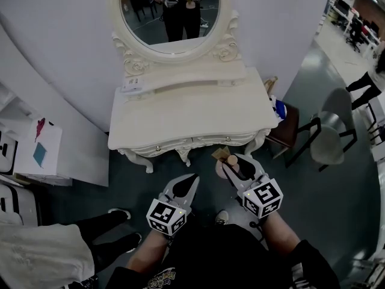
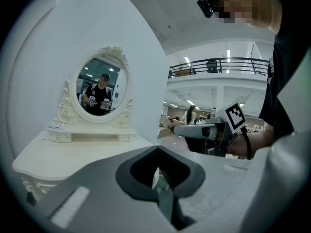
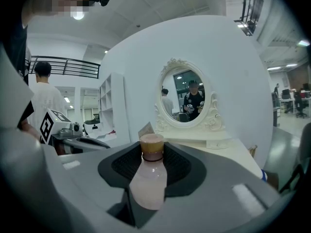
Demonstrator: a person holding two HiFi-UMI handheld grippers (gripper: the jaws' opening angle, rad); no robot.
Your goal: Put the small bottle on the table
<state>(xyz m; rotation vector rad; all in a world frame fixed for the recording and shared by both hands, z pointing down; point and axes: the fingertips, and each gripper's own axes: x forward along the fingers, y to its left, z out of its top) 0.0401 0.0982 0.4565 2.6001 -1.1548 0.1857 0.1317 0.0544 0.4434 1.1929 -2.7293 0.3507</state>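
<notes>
One pale-pink, tan-capped small bottle is pinched in right gripper jaws; left gripper jaws pressed together

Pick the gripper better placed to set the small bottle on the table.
Right. The right gripper holds the small bottle between its jaws, just in front of the table. The left gripper is shut and empty.

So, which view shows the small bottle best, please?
The right gripper view: the small bottle sits centred between its jaws, cap and body clear. The head view shows only its cap; the left gripper view, nothing.
</notes>
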